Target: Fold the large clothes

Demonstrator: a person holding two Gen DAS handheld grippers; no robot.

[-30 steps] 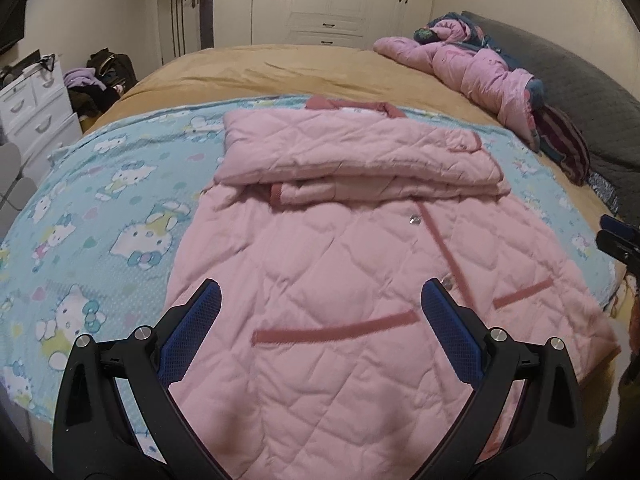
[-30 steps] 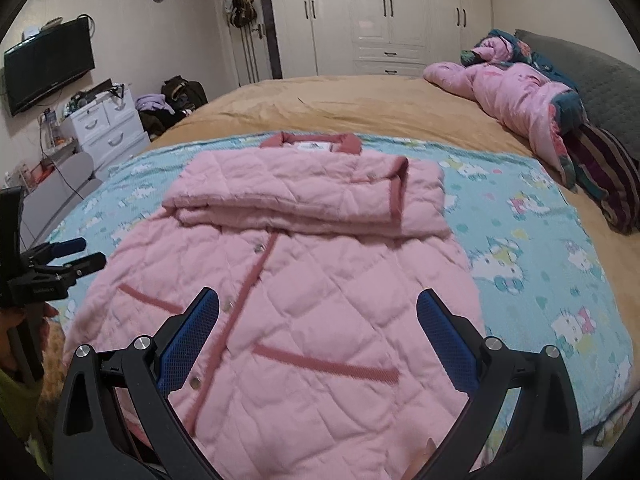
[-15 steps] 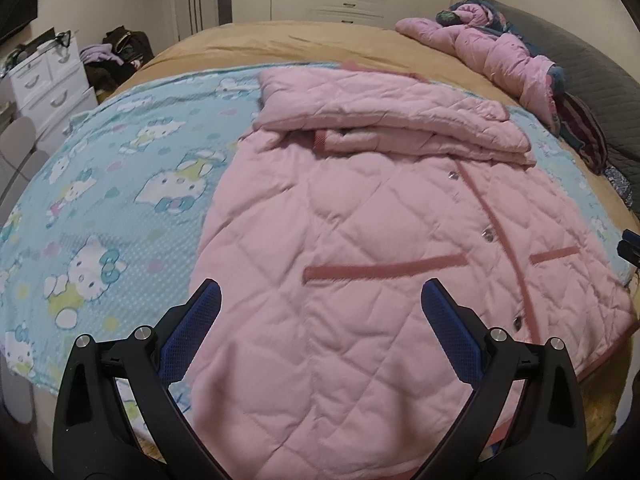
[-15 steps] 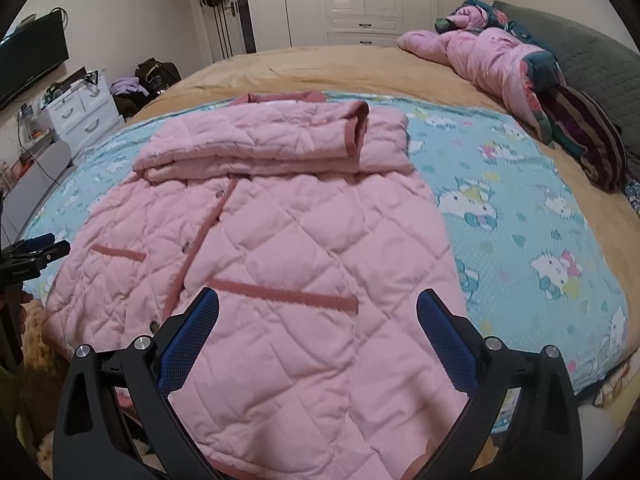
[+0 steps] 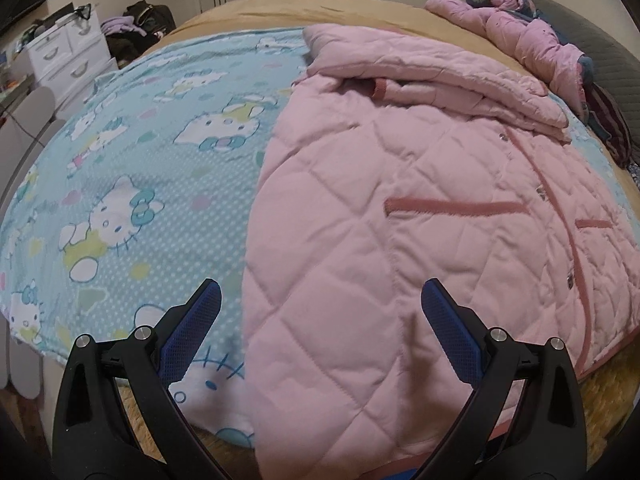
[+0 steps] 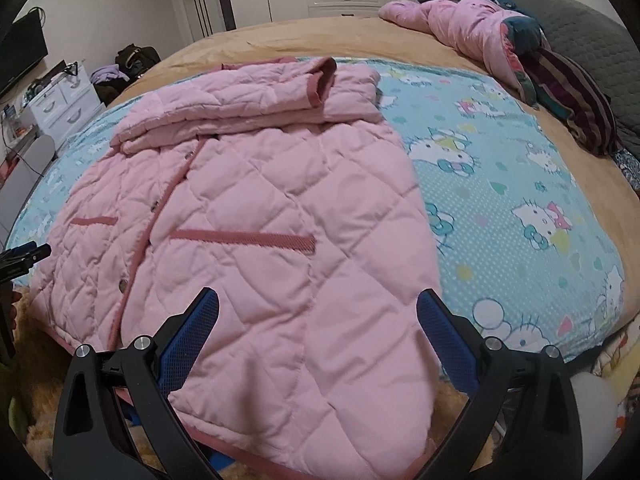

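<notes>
Taking the pink quilted coat (image 5: 420, 208) as your landmark, and going from left to right: one white drawer unit (image 5: 68, 56) stood far off to the coat's left, beyond the bed's edge, and one dark bag (image 5: 144, 16) sat on the floor behind it. One pale blue cartoon-cat blanket (image 5: 132, 168) was spread over the bed, under the coat and showing on both sides of it. You had one coat to fold; it lay front up on that blanket, its two sleeves folded across the chest at the far end, its hem at the near edge of the bed, and two dark pink pocket strips (image 6: 244, 240) on its front. One crumpled pink padded garment (image 6: 472, 36) lay well beyond the coat to its right, near the grey headboard (image 6: 580, 36).

Your left gripper (image 5: 320, 312) hovered low over the coat's left hem corner, aimed along the coat toward the sleeves. Its two blue-padded fingers (image 5: 196, 332) were spread wide, one over the blanket just beside the coat's edge and one over the quilting, holding nothing.

Your right gripper (image 6: 318, 316) hung over the right hem corner in the same forward pose. Its fingers (image 6: 444, 340) were equally wide apart, empty, with the coat's right edge between them.
</notes>
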